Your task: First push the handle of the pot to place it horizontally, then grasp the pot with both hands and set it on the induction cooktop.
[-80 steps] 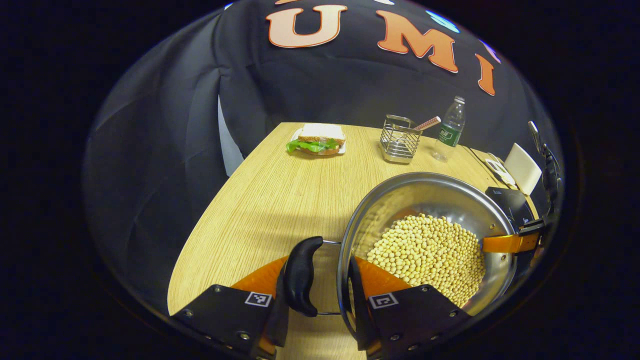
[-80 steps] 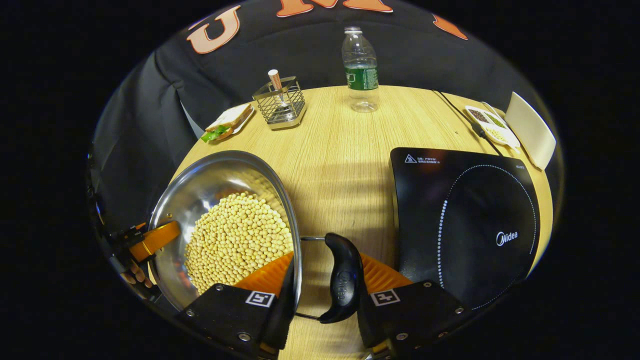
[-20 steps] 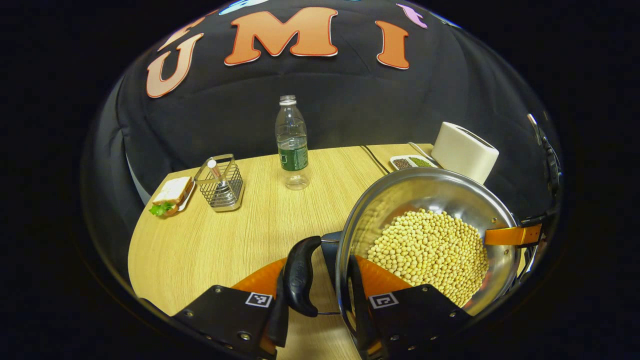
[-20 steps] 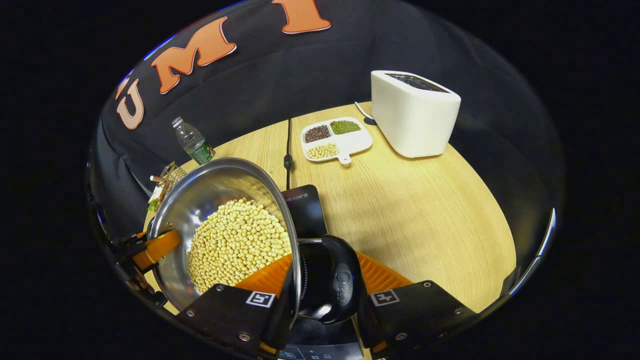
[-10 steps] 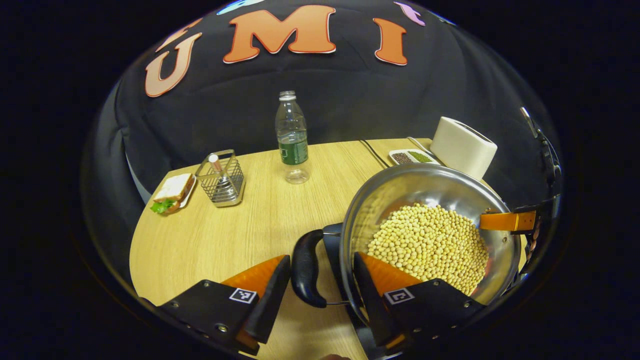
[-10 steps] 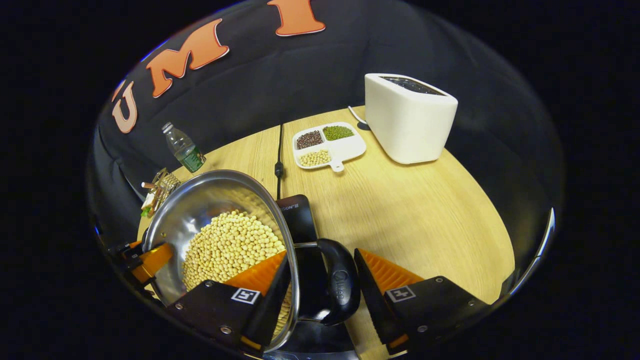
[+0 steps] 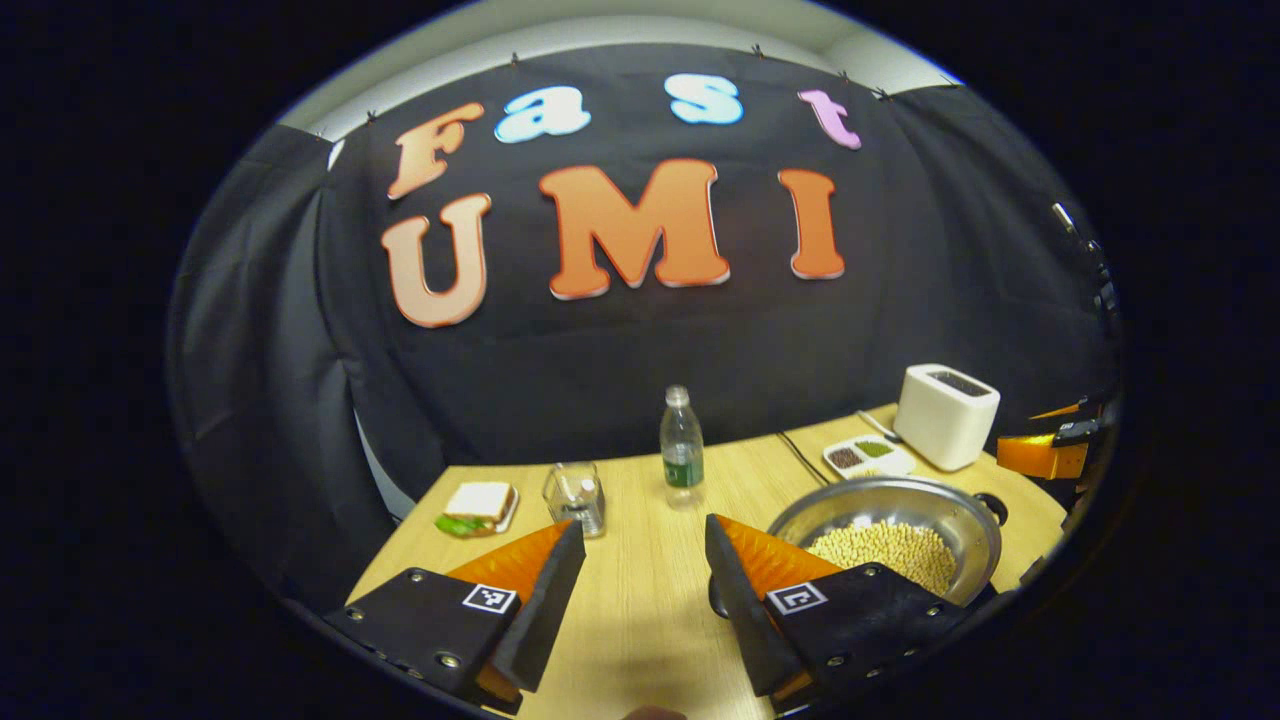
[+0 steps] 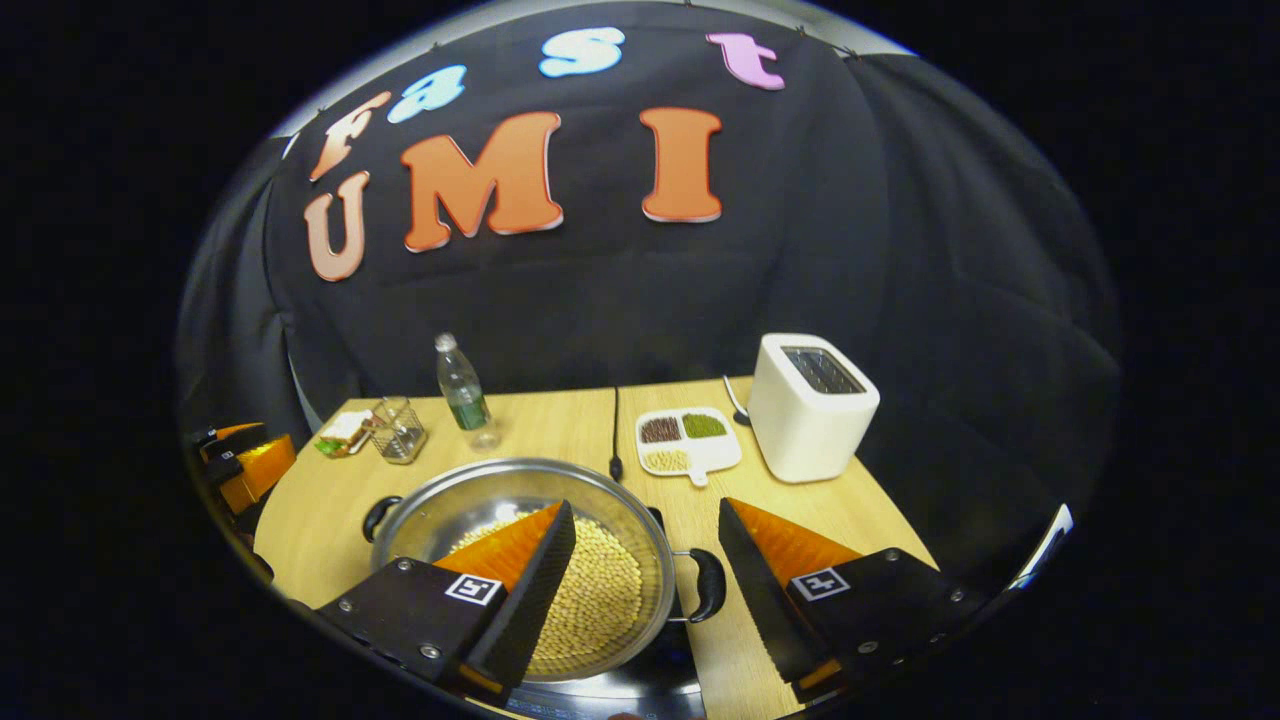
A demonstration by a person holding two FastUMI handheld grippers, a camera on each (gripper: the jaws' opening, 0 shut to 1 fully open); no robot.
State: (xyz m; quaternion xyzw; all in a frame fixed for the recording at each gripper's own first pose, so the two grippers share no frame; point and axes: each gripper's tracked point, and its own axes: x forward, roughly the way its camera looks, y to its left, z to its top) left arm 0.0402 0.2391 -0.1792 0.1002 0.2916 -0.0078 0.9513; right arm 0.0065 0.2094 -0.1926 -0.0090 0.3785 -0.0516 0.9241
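A steel pot (image 8: pixel 440 492) filled with soybeans (image 8: pixel 600 585) rests on the black induction cooktop (image 8: pixel 640 690), with its black handles (image 8: pixel 705 585) out to the left and right. My right gripper (image 8: pixel 647 512) hangs open above the pot, holding nothing. In the left gripper view the pot (image 7: pixel 930 510) sits low at the right. My left gripper (image 7: pixel 645 530) is open over the table, apart from the pot. The right gripper (image 7: pixel 1040 455) shows at the far right edge of that view. The left gripper (image 8: pixel 245 465) shows at the far left edge of the right gripper view.
On the wooden table (image 8: pixel 560 425) stand a white toaster (image 8: pixel 812 405), a divided dish of beans (image 8: pixel 688 440), a water bottle (image 8: pixel 460 390), a wire basket (image 8: pixel 400 430) and a sandwich (image 8: pixel 345 430). A black cable (image 8: pixel 614 420) runs back from the cooktop.
Both grippers opened and let go of the pot's handles, then rose up and back. The pot stays on the cooktop.
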